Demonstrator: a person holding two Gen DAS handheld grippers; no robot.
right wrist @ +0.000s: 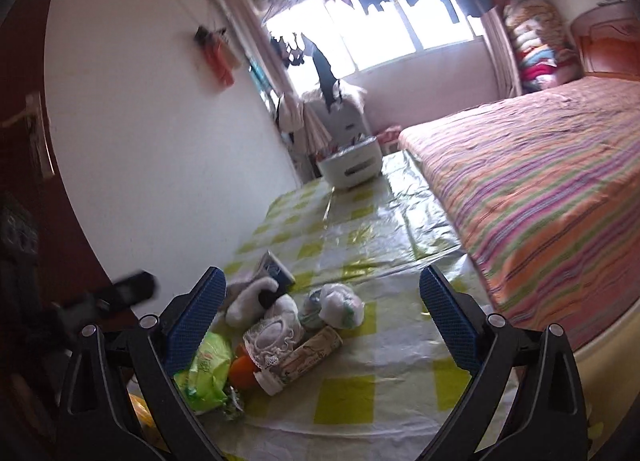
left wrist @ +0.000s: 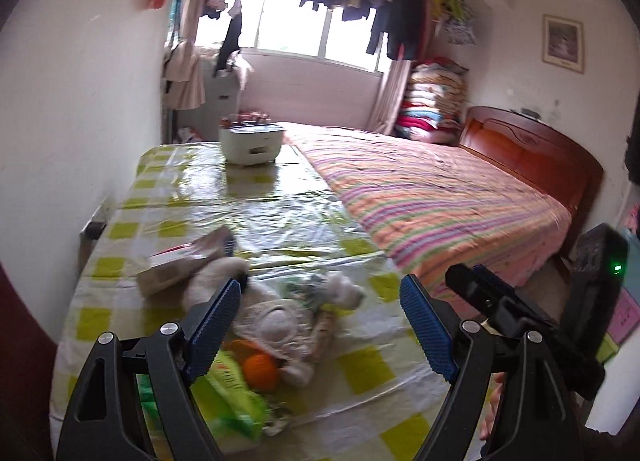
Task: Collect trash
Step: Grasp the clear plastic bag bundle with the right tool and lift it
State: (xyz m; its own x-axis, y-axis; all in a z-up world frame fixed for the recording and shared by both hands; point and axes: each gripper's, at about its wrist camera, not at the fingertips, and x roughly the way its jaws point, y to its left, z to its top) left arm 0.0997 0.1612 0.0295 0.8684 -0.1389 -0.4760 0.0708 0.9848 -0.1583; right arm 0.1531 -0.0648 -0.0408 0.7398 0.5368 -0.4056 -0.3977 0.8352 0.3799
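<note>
your tools spread wide, pinching nothing, over the trash pile

white bin (right wrist: 350, 167) at twelve o'clock holds blurred items; left tool (left wrist: 320, 325), right tool (right wrist: 322, 321) above crumpled wrappers (right wrist: 208, 377) on the bench (right wrist: 360, 393).

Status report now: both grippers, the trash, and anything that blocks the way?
Left gripper open, empty. Right gripper open, empty. Trash pile untouched on checked table cover, near end. White bin at far end; path between is bare.

trash pile (left wrist: 280, 325): smeared by motion in the left view, pieces hard to tell apart
green wrapper (right wrist: 204, 375): partly hidden behind the right tool's finger at 7 o'clock
headboard (right wrist: 608, 45): cut off at 2 o'clock
other tool (right wrist: 120, 293): a dark blur at 9 o'clock
worktop (left wrist: 248, 205): near edge out of frame
</note>
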